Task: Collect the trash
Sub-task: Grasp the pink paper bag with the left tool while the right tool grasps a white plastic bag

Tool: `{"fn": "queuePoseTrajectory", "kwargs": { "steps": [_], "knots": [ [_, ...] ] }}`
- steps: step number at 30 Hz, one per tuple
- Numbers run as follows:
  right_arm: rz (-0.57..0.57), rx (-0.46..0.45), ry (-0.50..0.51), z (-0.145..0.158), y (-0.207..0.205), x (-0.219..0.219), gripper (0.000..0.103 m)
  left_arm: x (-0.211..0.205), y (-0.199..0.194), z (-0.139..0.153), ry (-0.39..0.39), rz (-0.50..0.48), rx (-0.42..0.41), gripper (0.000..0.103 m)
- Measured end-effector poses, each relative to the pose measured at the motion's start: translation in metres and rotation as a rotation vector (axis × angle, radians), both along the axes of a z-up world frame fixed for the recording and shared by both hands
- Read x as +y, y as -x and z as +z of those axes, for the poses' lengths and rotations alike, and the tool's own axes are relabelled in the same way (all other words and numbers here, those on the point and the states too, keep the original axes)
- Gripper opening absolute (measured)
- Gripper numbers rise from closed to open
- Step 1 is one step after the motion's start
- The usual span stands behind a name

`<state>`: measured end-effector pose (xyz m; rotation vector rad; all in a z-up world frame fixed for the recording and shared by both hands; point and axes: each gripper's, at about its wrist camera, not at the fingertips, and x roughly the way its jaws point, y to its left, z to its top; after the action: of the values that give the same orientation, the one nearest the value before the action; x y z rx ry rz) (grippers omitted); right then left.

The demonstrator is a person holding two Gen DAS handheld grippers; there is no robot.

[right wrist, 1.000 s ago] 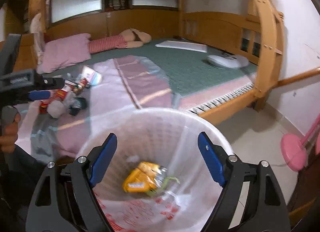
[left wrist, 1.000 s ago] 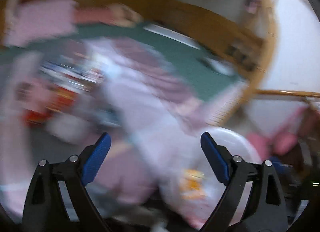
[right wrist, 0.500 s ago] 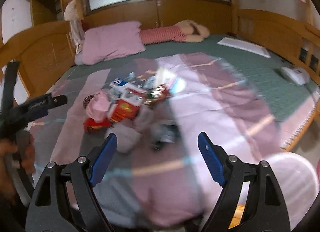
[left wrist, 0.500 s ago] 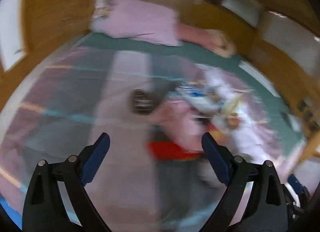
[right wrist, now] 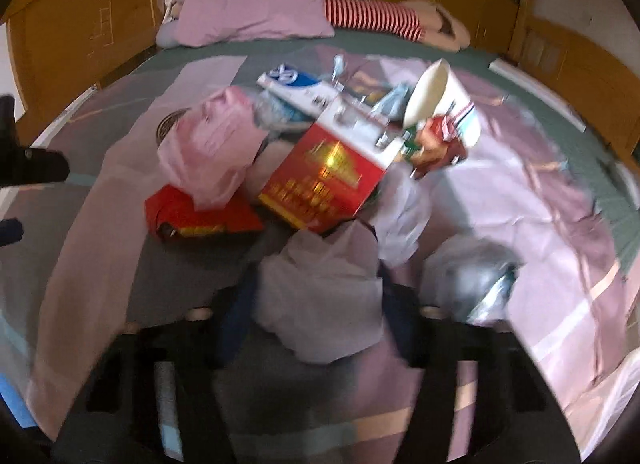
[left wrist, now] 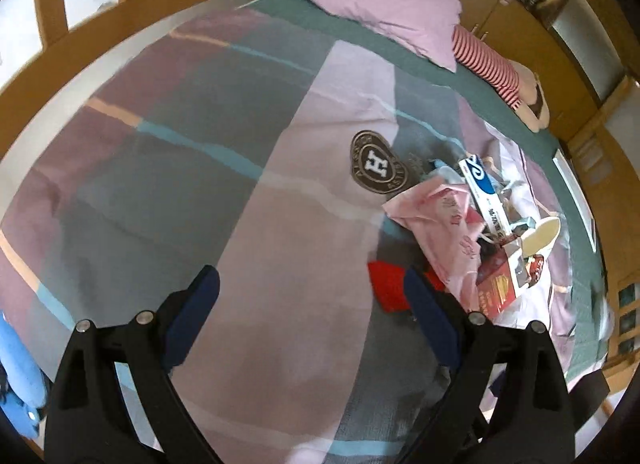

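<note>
A heap of trash lies on the patchwork blanket (left wrist: pixel 248 224): a pink plastic bag (right wrist: pixel 212 152), a red box (right wrist: pixel 324 180), a flat red packet (right wrist: pixel 200 216), a white paper cup (right wrist: pixel 440 104) and a blue-and-white box (right wrist: pixel 296 84). My right gripper (right wrist: pixel 319 288), blurred, is closing its jaws on a crumpled pale plastic bag (right wrist: pixel 320 304) at the heap's near edge, and the fingers meet both its sides. My left gripper (left wrist: pixel 310 278) hangs open over bare blanket, holding nothing. Its right finger is just beside the red packet (left wrist: pixel 386 288) and the pink bag (left wrist: pixel 440 220).
A silvery crumpled bag (right wrist: pixel 468 280) lies right of the held one. A pink pillow (right wrist: pixel 256 4) and a striped plush (right wrist: pixel 372 18) rest at the head of the bed. Wooden bed rails (right wrist: pixel 80 36) enclose it. A round badge (left wrist: pixel 378 162) marks the blanket.
The right view swung from the white bin to the bed and dropped close to the heap, its jaws narrowing around the pale bag. The left gripper swept over the blanket and slowed, still open.
</note>
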<state>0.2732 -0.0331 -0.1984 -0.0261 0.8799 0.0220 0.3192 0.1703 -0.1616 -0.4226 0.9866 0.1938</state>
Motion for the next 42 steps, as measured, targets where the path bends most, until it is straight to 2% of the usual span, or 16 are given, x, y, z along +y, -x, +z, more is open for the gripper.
{"fn": "queuePoseTrajectory", "kwargs": {
  "steps": [2, 5, 10, 13, 17, 20, 23, 24, 27, 29, 31, 33, 34, 36, 40, 42],
  "knots": [
    [0.001, -0.012, -0.022, 0.006, 0.007, -0.002, 0.035, 0.000, 0.002, 0.003, -0.002, 0.000, -0.013, 0.095],
    [-0.008, -0.039, -0.065, 0.017, 0.019, -0.007, 0.031, 0.010, 0.006, 0.004, 0.013, 0.028, -0.009, 0.095],
    [0.023, -0.117, -0.102, 0.043, 0.041, -0.013, 0.029, 0.039, 0.005, -0.001, 0.106, 0.084, 0.001, 0.095],
    [0.037, -0.171, -0.104, 0.058, 0.055, -0.020, 0.029, 0.056, 0.009, -0.003, 0.129, 0.150, 0.003, 0.095],
    [0.040, -0.198, -0.120, 0.067, 0.067, -0.029, 0.029, 0.055, 0.008, -0.005, 0.139, 0.143, 0.000, 0.095],
    [0.050, -0.204, -0.139, 0.070, 0.074, -0.034, 0.029, 0.036, -0.001, 0.000, 0.121, 0.056, -0.041, 0.096],
    [0.060, -0.200, -0.160, 0.073, 0.081, -0.040, 0.029, 0.000, -0.021, 0.004, 0.109, -0.104, -0.067, 0.098],
    [0.066, -0.201, -0.163, 0.074, 0.084, -0.040, 0.029, -0.018, -0.030, 0.004, 0.096, -0.206, -0.074, 0.098],
    [0.094, -0.213, -0.126, 0.078, 0.092, -0.038, 0.029, -0.056, -0.046, -0.002, 0.015, -0.394, -0.076, 0.099],
    [0.117, -0.212, -0.115, 0.079, 0.097, -0.037, 0.029, -0.075, -0.057, -0.008, -0.079, -0.450, -0.087, 0.099],
    [0.141, -0.219, -0.095, 0.079, 0.101, -0.032, 0.029, -0.085, -0.067, -0.018, -0.077, -0.490, -0.072, 0.097],
    [0.148, -0.220, -0.102, 0.079, 0.102, -0.032, 0.029, -0.087, -0.073, -0.029, -0.023, -0.498, -0.031, 0.068],
    [0.145, -0.217, -0.113, 0.079, 0.101, -0.034, 0.029, -0.087, -0.076, -0.035, 0.012, -0.496, 0.006, 0.045],
    [0.142, -0.218, -0.113, 0.079, 0.101, -0.036, 0.029, -0.085, -0.077, -0.036, 0.069, -0.506, 0.010, 0.037],
    [0.138, -0.223, -0.125, 0.080, 0.102, -0.037, 0.029, -0.081, -0.069, -0.019, 0.017, -0.502, -0.065, 0.024],
    [0.136, -0.228, -0.132, 0.081, 0.103, -0.038, 0.029, -0.077, -0.062, -0.006, -0.023, -0.479, -0.109, 0.023]
  ]
}}
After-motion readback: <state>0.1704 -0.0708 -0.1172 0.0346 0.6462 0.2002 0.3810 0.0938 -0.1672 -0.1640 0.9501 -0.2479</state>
